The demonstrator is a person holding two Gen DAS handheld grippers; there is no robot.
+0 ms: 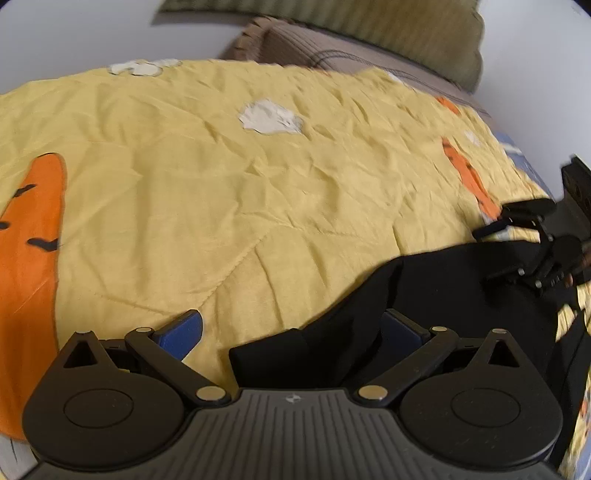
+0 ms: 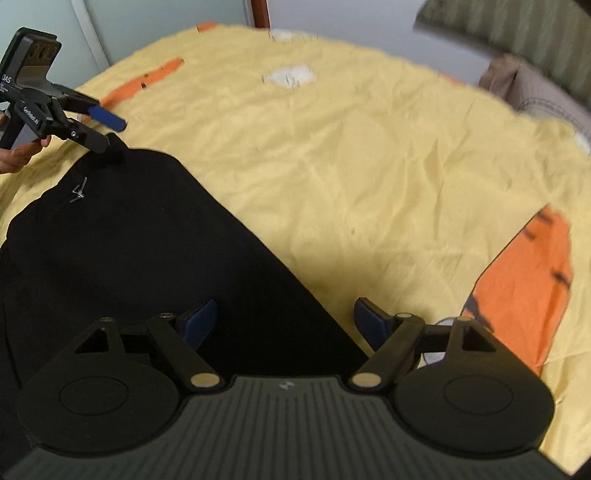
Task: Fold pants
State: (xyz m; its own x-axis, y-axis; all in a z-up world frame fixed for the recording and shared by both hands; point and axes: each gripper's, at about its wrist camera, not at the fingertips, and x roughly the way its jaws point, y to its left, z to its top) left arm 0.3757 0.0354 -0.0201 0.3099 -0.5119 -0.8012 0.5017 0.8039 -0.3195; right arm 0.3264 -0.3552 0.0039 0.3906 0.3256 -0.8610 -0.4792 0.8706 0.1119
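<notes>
The black pants [image 2: 147, 240] lie on a yellow bedspread [image 2: 369, 166]; they also show in the left wrist view [image 1: 443, 288]. My left gripper [image 1: 291, 328] is open, its blue pads [image 1: 181, 332] wide apart, with one corner of the pants between them. It shows in the right wrist view [image 2: 110, 133] at the pants' far corner. My right gripper [image 2: 284, 321] is open over the pants' near edge, left pad [image 2: 199, 317] above the black cloth. It shows in the left wrist view [image 1: 491, 254] at the pants' far end, jaws apart.
The bedspread has orange carrot prints [image 1: 29, 266] and white patches [image 1: 269, 118]. A brown pillow [image 1: 332, 51] and an olive striped pillow [image 1: 406, 29] lie at the head of the bed. A pale wall [image 2: 147, 22] is behind.
</notes>
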